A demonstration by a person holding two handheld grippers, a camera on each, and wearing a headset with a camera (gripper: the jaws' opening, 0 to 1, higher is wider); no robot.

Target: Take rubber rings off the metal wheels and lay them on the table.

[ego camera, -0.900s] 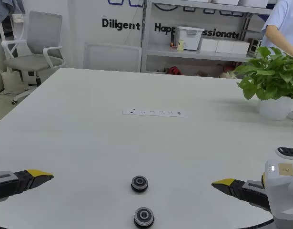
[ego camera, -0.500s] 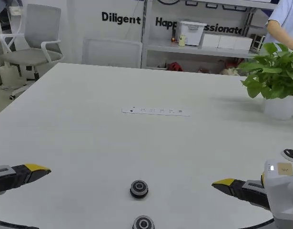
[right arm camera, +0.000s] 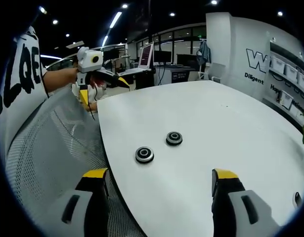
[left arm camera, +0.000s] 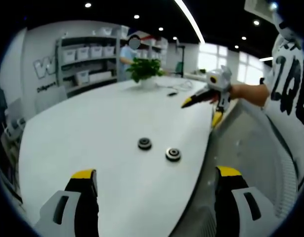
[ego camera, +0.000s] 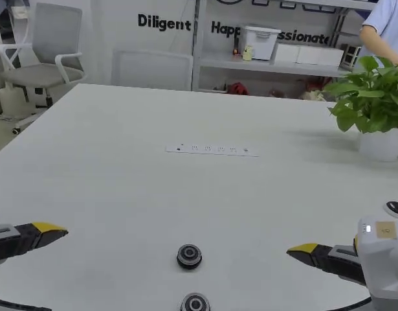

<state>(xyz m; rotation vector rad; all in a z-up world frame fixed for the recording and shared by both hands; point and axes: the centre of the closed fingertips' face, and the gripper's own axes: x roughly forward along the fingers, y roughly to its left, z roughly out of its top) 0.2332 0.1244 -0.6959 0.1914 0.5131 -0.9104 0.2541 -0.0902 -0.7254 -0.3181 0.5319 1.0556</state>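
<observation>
We hold left gripper (left arm camera: 156,173) and right gripper (right arm camera: 160,173) spread wide, empty; far wheel (ego camera: 189,256) and near wheel (ego camera: 195,303) sit bottom-centre on the table (ego camera: 121,162).

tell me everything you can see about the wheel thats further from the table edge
The far wheel is small and round: a dark rubber ring sits around its outside, with a grey metal hub and a dark centre inside. It seems to lie flat, face up, on the white table. Nothing touches it. The near wheel lies apart from it, closer to the edge. The left gripper and right gripper are both open, well clear of it on either side.
</observation>
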